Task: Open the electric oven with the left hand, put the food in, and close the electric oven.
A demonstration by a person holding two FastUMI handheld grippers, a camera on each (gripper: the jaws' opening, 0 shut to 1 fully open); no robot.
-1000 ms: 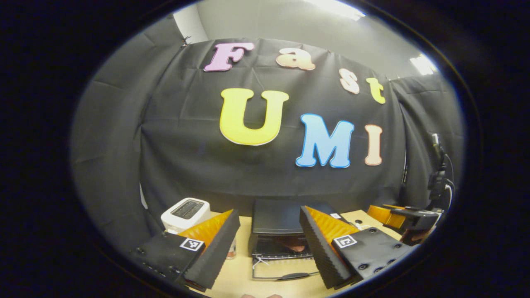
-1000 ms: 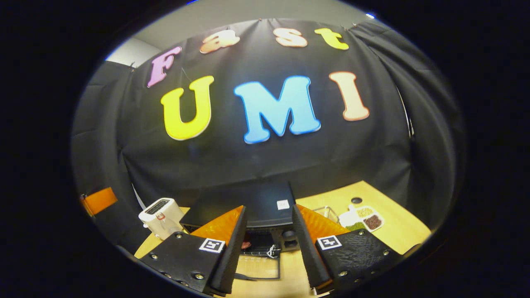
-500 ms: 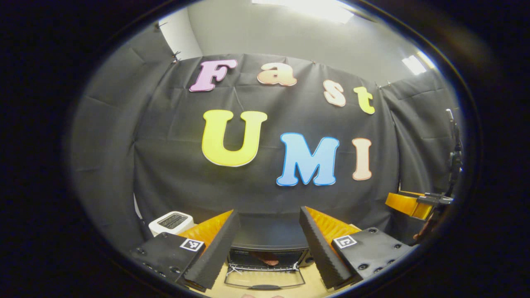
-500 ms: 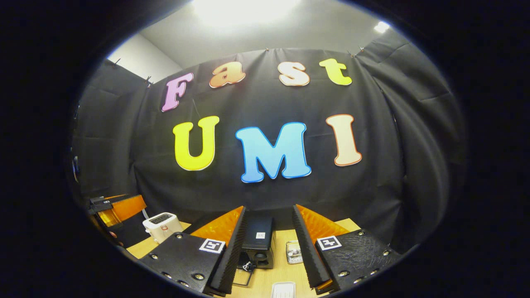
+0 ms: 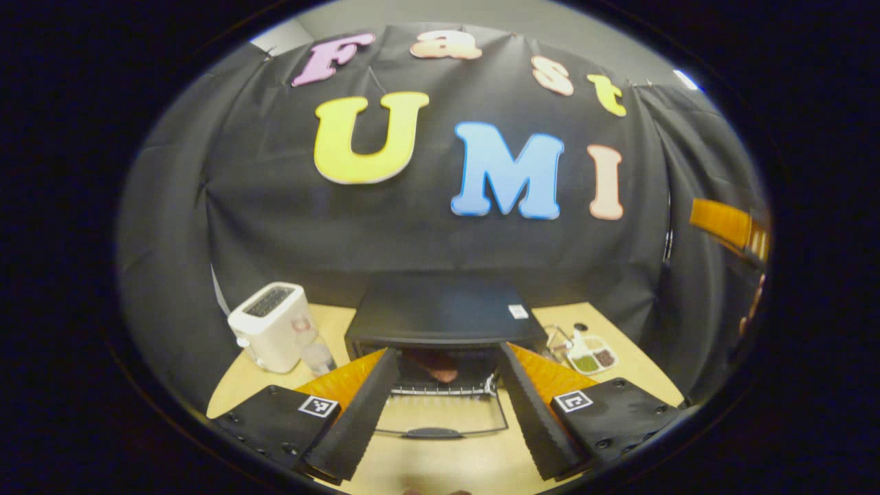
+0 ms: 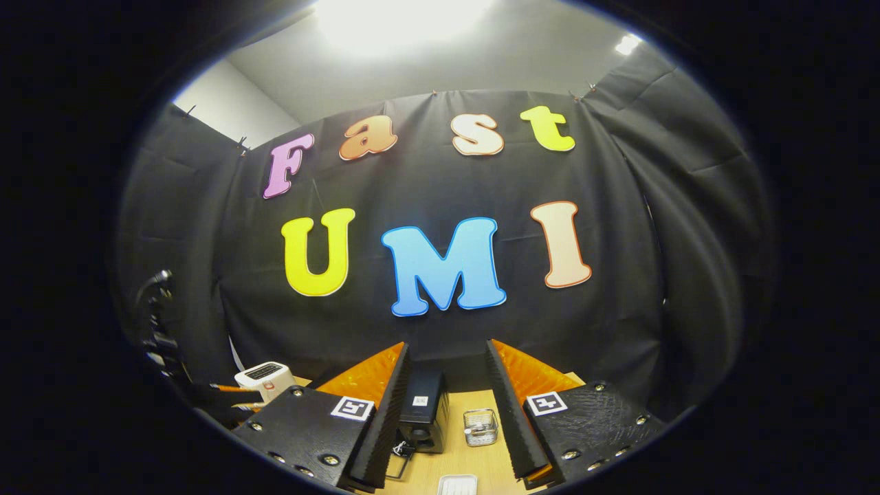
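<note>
Overhead ceiling light [image 6: 405, 20], wooden table [image 5: 440, 467], oven [image 5: 443, 323]

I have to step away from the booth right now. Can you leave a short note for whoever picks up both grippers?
Left gripper: open, holding nothing, aimed at the black electric oven on the light wooden table.
Right gripper: open, holding nothing, held back from the oven.
Oven door: folded down flat, its handle toward you. A reddish-brown piece of food lies on the rack inside.
Nearby: white toaster left of the oven, divided snack dish to its right.
Done: oven opened, food in.
Left: lift the door shut with the left gripper.
</note>
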